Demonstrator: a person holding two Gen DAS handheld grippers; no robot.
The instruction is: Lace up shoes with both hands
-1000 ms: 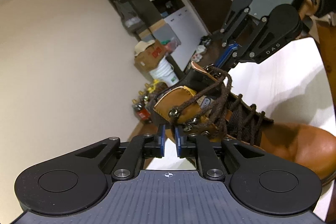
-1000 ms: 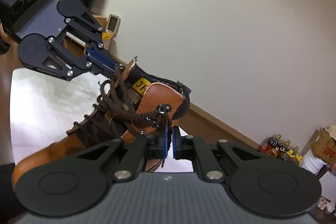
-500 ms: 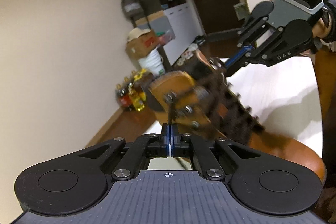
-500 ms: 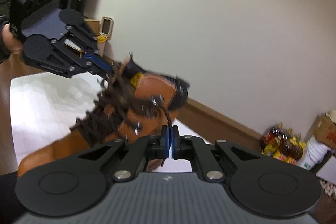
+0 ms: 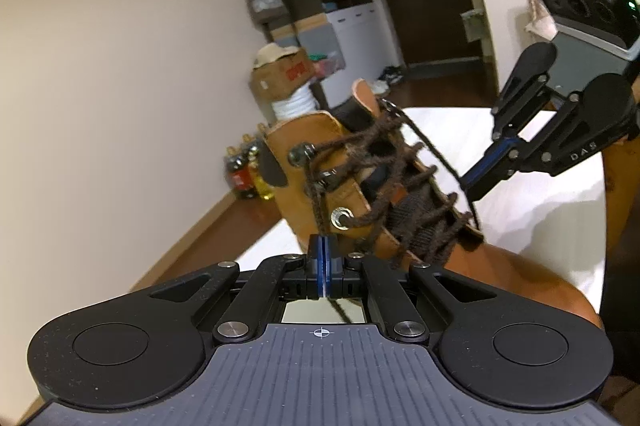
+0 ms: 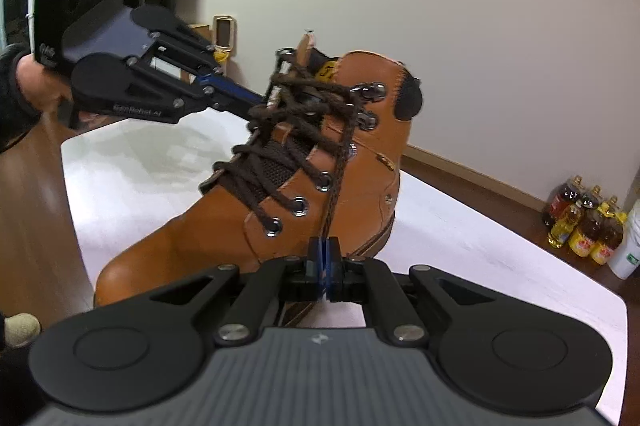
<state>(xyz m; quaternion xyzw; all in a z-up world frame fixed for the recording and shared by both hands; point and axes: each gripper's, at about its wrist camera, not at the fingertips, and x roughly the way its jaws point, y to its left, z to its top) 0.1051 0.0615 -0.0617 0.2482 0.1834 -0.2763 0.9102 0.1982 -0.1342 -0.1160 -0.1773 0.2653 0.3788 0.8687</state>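
The left gripper (image 5: 323, 258) is closed tight on one end of the brown lace (image 5: 318, 202), which runs taut down from the top hooks on its side of the boot (image 6: 360, 162). The tan boot stands on the white table (image 6: 480, 246), toe toward the person. The right gripper (image 6: 324, 260) is likewise clamped on the other lace end (image 6: 338, 178). Each end is probably pulled outward to snug the crossings before tying. Bare table lies open on both sides of the boot, giving room to draw the ends wider; the table's near edge sits close to the right gripper.
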